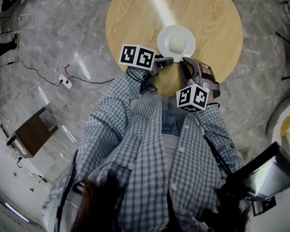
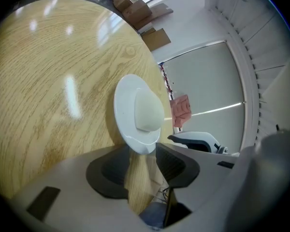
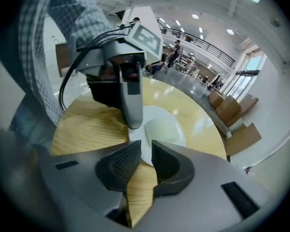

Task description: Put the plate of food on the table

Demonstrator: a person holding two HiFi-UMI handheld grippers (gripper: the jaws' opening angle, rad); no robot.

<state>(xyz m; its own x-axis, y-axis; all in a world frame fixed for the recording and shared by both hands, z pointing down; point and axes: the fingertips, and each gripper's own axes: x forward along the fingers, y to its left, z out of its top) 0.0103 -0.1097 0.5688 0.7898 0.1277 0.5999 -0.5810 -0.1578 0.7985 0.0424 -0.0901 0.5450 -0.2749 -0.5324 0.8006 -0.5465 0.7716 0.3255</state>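
Observation:
A white plate (image 1: pixel 163 34) carrying a pale rounded bun (image 1: pixel 177 42) rests on the round wooden table (image 1: pixel 135 13), toward its near edge. My left gripper (image 1: pixel 168 60) reaches in from the left. In the left gripper view the plate's rim (image 2: pixel 122 111) sits between the jaw tips, touching both, so my left gripper (image 2: pixel 142 151) is shut on it. My right gripper (image 1: pixel 186 62) hovers at the plate's near rim. In the right gripper view my right gripper (image 3: pixel 146 151) has its jaws a narrow gap apart and empty, with the plate (image 3: pixel 183 135) just beyond them.
The table's near edge lies right under both grippers, against the person's checked shirt (image 1: pixel 150 144). On the marble floor to the left are a power strip with cables (image 1: pixel 65 82) and a low brown stand (image 1: pixel 34 132). Cardboard boxes (image 2: pixel 135 8) stand beyond the table.

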